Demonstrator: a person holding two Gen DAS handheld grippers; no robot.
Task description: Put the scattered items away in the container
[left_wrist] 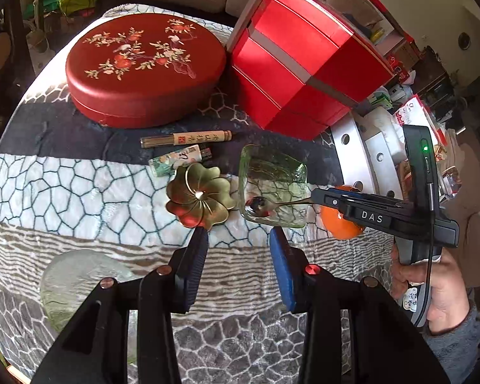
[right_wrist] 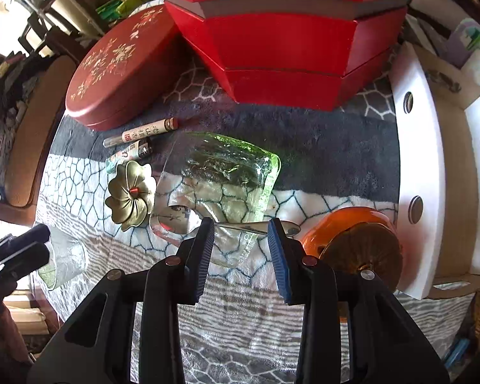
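Tidying has only just begun, I think. From the left: a clear glass plate, a gold flower dish, then the green glass dish holding a spoon. The left hand-held gripper hangs empty, jaws apart. The right hand-held gripper is released around the spoon handle, maybe not touching. Next: pinch it. The orange pot crowds the right.

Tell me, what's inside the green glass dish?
A metal spoon lies in the green glass dish, its handle sticking out over the rim. Nothing else shows inside; the patterned cloth shows through the glass.
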